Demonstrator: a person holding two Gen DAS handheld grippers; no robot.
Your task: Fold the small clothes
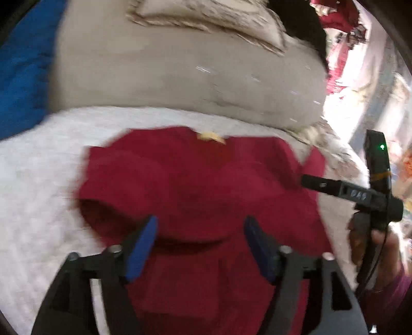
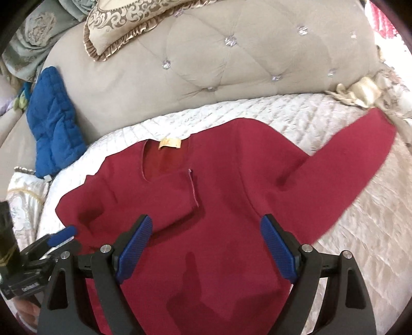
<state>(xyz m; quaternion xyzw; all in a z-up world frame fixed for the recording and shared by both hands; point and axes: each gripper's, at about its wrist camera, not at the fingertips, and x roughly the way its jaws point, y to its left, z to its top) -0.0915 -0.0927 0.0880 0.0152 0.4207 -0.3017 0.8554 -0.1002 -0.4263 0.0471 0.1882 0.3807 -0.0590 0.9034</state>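
1. Leftmost in the right wrist view, a blue quilted garment (image 2: 55,121) lies against the beige tufted headboard (image 2: 206,67), with a patterned ruffled pillow (image 2: 123,23) propped above it.
2. Next, at the lower left edge, the left gripper (image 2: 61,235) shows one blue-padded finger over the left edge of the red sweater (image 2: 219,206); in its own view the left gripper (image 1: 199,244) has its fingers spread wide with nothing pinched between them, hovering over the sweater's middle.
3. Centrally, the red sweater lies front up on the white quilted bedspread (image 2: 347,232) of the bed, neckline toward the headboard, with a tan label (image 2: 170,143) inside the collar.
4. Its left sleeve (image 2: 144,203) is folded inward across the chest, the cuff ending just right of the neckline.
5. Below, the right gripper (image 2: 206,247) hovers over the sweater's lower body, fingers spread apart and empty; their shadows fall on the fabric.
6. Rightward, the other sleeve (image 2: 360,159) stretches out straight toward the bed's far right edge, unfolded.
7. Far right in the left wrist view, a hand (image 1: 378,247) holds the right gripper's handle.
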